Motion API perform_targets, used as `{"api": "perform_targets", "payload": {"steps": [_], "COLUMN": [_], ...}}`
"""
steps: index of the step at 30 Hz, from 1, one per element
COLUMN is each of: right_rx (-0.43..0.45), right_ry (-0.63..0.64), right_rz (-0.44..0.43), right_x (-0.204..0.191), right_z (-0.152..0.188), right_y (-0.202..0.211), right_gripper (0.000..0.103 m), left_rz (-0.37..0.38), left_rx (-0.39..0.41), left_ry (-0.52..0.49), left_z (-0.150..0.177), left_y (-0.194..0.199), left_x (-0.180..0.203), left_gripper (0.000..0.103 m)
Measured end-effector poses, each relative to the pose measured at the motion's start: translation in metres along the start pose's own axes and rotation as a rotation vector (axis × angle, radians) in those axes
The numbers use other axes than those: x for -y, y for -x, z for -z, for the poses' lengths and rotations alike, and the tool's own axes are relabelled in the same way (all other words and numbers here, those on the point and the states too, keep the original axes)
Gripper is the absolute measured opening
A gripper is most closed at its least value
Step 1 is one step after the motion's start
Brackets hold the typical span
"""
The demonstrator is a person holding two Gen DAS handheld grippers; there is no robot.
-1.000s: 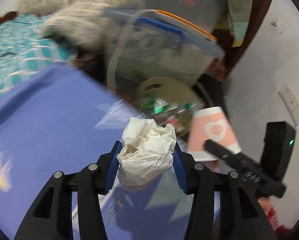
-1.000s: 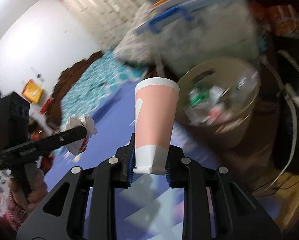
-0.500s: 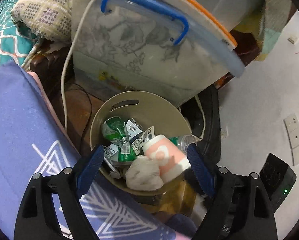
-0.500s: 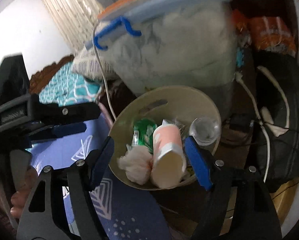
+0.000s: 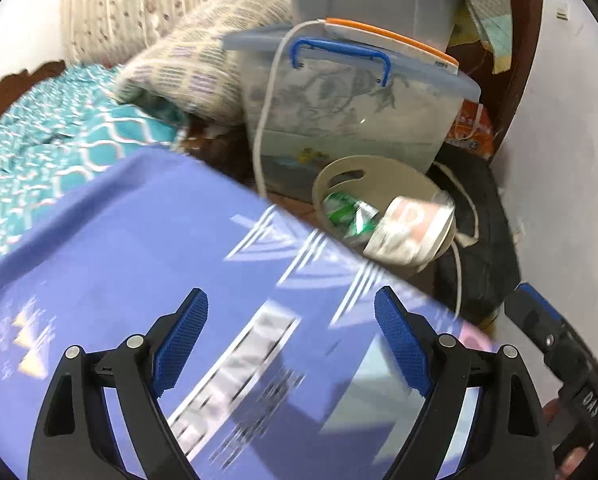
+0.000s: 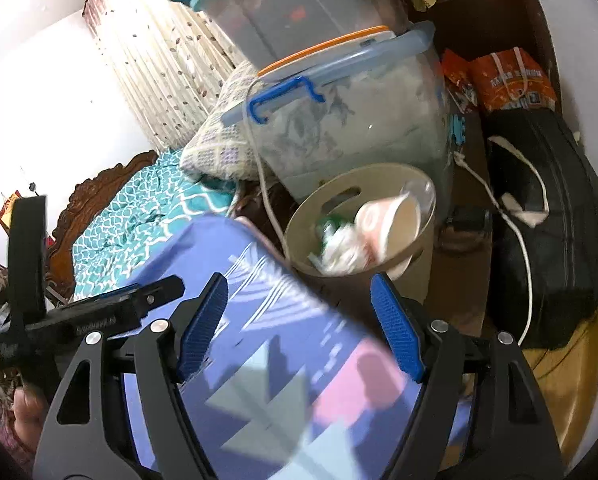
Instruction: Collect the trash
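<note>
A beige round trash bin (image 5: 341,172) (image 6: 315,212) stands on the floor past the corner of the purple cloth. In it lie the pink paper cup (image 5: 415,216) (image 6: 383,216), the crumpled white paper (image 6: 339,254) and green wrappers (image 5: 345,216). My left gripper (image 5: 291,344) is open and empty, above the purple cloth (image 5: 119,248), well short of the bin. My right gripper (image 6: 299,324) is open and empty, also above the cloth (image 6: 267,380), just short of the bin. The left gripper also shows at the left of the right wrist view (image 6: 99,312).
A clear storage box with a blue handle (image 5: 359,108) (image 6: 339,112) stands behind the bin, with a white cable (image 5: 263,120) hanging down. A patterned pillow (image 5: 195,72) and teal bedspread (image 5: 59,140) lie left. A black bag (image 6: 551,216) sits right of the bin.
Both grippers opened and dropped the crumpled paper and pink cup into the bin. Since then both have pulled back from over the bin to above the purple cloth.
</note>
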State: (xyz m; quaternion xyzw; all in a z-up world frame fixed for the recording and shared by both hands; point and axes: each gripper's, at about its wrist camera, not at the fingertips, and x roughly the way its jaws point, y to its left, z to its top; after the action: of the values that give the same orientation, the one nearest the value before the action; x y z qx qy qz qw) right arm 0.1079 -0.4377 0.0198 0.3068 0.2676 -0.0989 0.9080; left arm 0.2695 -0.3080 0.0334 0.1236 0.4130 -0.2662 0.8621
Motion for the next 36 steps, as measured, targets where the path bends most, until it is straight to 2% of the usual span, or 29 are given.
{"api": "perform_targets", "payload": {"steps": [3, 7, 13, 21, 30, 36], "right_rx": [-0.033, -0.059, -0.06, 0.021, 0.02, 0.015], "right_ry": [-0.022, -0.041, -0.025, 0.024, 0.064, 0.061], "right_rz": [-0.008, 0.002, -0.001, 0.015, 0.029, 0.028], "right_x": [-0.011, -0.03, -0.064, -0.103, -0.125, -0.126], "right_z": [0.019, 0.043, 0.054, 0.06, 0.073, 0.074], "right_y": [0.005, 0.015, 0.028, 0.051, 0.054, 0.053], "right_gripper": [0.075, 0.078, 0.085, 0.096, 0.099, 0.099], "left_rz": [-0.029, -0.062, -0.094, -0.126, -0.196, -0.199], "left_rx": [0.027, 0.053, 0.079, 0.067, 0.078, 0.077], "left_ry": [0.005, 0.018, 0.042, 0.091, 0.098, 0.103], "left_z": [0.025, 0.056, 0.091, 0.115, 0.125, 0.125], "left_y": [0.027, 0.06, 0.097, 0.117, 0.128, 0.132], "left_x": [-0.014, -0.032, -0.054, -0.08, -0.088, -0.087], "left_gripper": [0.089, 0.092, 0.095, 0.095, 0.095, 0.095]}}
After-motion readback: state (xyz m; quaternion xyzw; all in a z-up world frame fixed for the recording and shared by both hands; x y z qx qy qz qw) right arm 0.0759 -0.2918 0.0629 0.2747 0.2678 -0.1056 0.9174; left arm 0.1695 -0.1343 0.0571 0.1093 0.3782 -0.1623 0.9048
